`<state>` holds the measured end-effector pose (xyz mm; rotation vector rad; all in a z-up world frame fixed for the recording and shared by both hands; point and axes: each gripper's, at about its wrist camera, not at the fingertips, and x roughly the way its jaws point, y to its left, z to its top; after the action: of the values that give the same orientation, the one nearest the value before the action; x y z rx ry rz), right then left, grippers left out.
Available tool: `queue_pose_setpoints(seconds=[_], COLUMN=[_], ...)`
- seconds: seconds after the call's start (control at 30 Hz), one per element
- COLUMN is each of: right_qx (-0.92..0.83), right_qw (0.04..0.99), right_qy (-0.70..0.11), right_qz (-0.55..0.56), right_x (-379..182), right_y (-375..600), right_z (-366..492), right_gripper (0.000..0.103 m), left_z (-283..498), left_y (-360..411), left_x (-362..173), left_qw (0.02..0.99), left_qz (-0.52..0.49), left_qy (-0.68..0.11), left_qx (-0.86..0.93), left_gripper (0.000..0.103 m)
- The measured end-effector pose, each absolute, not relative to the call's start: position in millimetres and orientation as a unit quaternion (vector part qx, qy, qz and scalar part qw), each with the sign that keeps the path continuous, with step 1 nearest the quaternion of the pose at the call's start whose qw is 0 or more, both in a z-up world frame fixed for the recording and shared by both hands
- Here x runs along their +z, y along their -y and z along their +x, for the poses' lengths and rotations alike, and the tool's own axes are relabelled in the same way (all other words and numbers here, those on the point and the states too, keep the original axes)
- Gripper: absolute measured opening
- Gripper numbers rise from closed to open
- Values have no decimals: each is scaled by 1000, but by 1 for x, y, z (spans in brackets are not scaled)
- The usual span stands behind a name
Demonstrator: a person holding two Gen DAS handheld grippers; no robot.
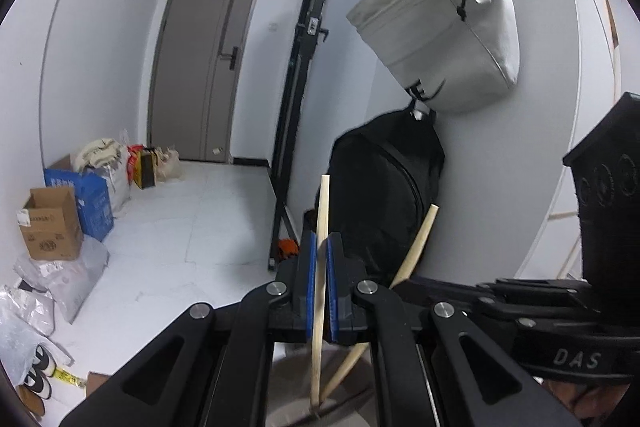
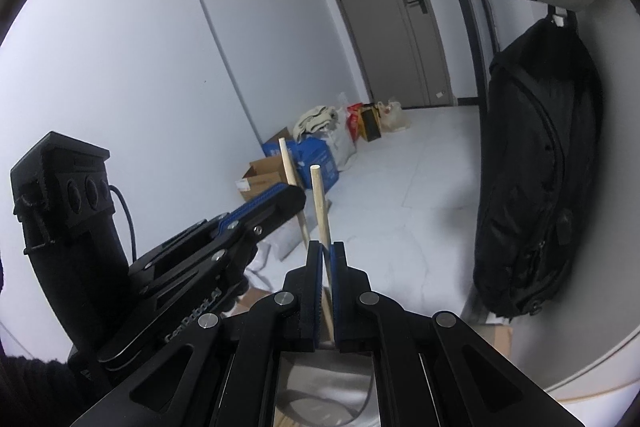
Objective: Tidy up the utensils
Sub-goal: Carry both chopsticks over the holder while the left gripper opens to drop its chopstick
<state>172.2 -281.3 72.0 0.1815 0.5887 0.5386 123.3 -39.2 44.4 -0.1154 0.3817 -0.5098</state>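
Note:
My left gripper [image 1: 322, 239] is shut on a pale wooden chopstick [image 1: 324, 203] that stands almost upright between its blue pads. A second chopstick [image 1: 420, 243] leans to the right behind it, and my right gripper [image 1: 400, 285] reaches in from the right to hold it. In the right wrist view my right gripper [image 2: 326, 247] is shut on its chopstick [image 2: 320, 203], which points up and away. My left gripper [image 2: 298, 193] comes in from the left, clamped on the other chopstick [image 2: 287, 163]. The two sticks stand close together, and their lower ends are blurred over a greyish container rim [image 1: 280, 387].
A grey bag [image 1: 440, 27] and a black backpack [image 1: 384, 195] hang on the curved white wall at right. A black metal frame [image 1: 300, 87] stands by the grey door [image 1: 204, 67]. Cardboard boxes [image 1: 52, 223] and plastic bags line the left wall on the pale tiled floor.

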Motion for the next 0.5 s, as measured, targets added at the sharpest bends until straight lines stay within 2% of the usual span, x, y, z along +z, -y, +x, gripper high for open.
queue_pose_setpoints(seconds=[0.17,0.2,0.23,0.3,0.4,0.47,0.5], right_qx=[267,269,268,272,258,249,243], right_qw=[912,910,909,904,906,906,907], right_qy=[-298,-298,-299,-304,-300,-295,-295], right_qz=[97,102,109,128,150,173,178], right_x=[63,61,60,59,60,59,60], right_y=[284,285,287,294,306,318,321], right_z=[167,166,164,162,153,143,139], right_gripper=[6,6,6,6,10,24,27], left_z=[125,128,130,129,122,115,111], left_y=[36,34,32,25,18,15,13], left_x=[42,43,42,45,50,54,55], left_qw=[931,928,926,924,926,929,931], left_qz=[-51,-52,-54,-68,-74,-75,-73], left_qy=[-230,-243,-254,-262,-261,-268,-269], left_qx=[-280,-279,-273,-272,-260,-244,-236], left_gripper=[2,5,17,33,36,37,38])
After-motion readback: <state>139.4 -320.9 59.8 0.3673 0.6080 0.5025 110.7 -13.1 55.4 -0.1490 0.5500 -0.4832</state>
